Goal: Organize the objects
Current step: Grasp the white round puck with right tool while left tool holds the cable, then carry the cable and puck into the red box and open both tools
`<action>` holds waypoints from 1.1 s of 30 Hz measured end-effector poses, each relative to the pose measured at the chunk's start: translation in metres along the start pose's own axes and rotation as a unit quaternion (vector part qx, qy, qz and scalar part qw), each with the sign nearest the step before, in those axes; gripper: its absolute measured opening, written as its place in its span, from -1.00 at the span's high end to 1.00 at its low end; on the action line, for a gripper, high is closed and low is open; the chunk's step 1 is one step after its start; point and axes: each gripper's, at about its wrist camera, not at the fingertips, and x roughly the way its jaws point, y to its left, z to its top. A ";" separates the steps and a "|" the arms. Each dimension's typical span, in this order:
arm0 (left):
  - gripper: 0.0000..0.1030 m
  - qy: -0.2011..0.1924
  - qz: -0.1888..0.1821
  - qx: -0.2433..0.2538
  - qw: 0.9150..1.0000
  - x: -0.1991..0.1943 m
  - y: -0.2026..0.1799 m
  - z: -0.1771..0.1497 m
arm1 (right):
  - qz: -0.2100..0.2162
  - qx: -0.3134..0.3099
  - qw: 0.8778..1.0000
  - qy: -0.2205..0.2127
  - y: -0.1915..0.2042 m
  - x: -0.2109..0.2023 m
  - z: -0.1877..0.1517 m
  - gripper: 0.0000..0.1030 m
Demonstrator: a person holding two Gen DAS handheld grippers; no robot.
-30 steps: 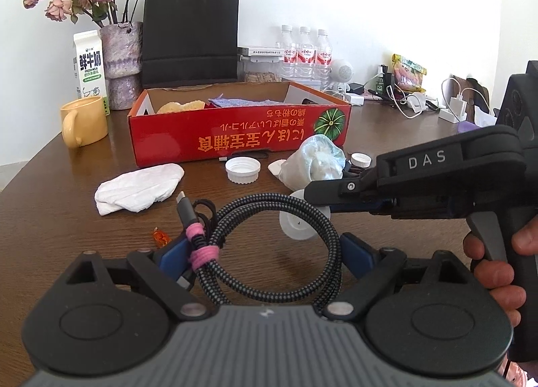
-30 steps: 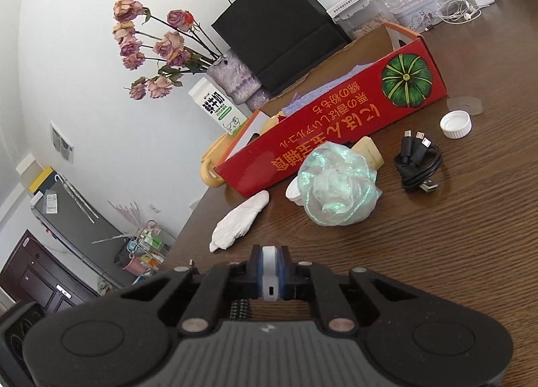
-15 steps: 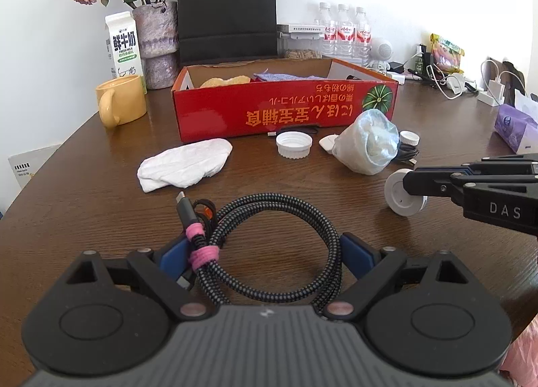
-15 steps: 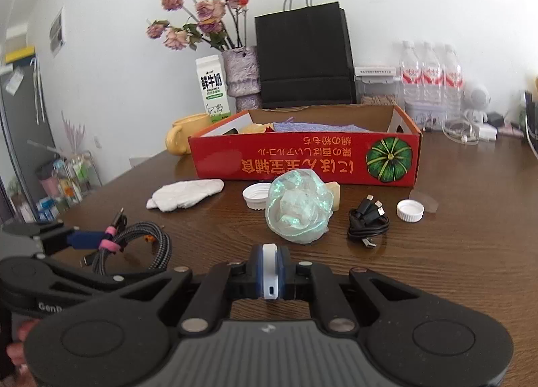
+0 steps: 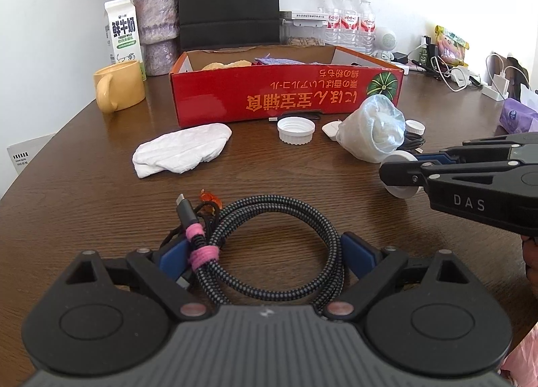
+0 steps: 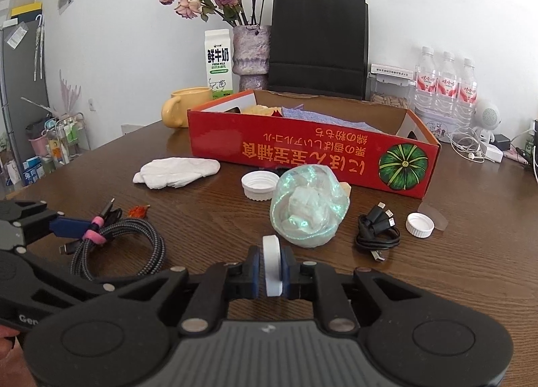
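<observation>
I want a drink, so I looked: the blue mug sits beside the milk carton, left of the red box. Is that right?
Almost. The mug is yellow, not blue. The left wrist view shows it beside the milk carton, left of the red box.

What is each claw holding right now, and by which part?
Left claw: coiled braided cable, pads against the coil's outer sides. Right claw: small white disc, on edge between the pads at its flat faces; its jaws are opening.
</observation>
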 end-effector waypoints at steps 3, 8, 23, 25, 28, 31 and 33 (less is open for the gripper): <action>-0.84 -0.003 0.000 -0.001 1.000 0.000 0.000 -0.001 | 0.001 -0.003 1.000 0.005 0.001 0.004 0.001 0.83; -0.82 -0.016 -0.002 0.001 1.000 -0.006 -0.002 0.000 | 0.009 0.004 1.000 -0.009 0.001 -0.007 -0.004 0.83; -0.83 -0.109 0.015 -0.017 0.994 -0.006 0.002 0.087 | -0.008 0.021 0.993 -0.116 -0.030 -0.023 0.049 0.83; -0.83 -0.116 0.018 -0.027 0.993 0.003 0.003 0.106 | -0.018 0.023 0.991 -0.130 -0.036 -0.015 0.063 0.83; -0.83 -0.125 0.026 -0.044 0.991 0.020 0.005 0.134 | -0.032 0.025 0.988 -0.150 -0.046 0.001 0.085 0.83; -0.83 -0.131 0.036 -0.054 0.989 0.038 0.006 0.156 | -0.042 0.030 0.986 -0.160 -0.056 0.022 0.106 0.83; -0.83 -0.130 0.041 -0.062 0.989 0.052 0.007 0.168 | -0.046 0.031 0.985 -0.164 -0.061 0.037 0.118 0.83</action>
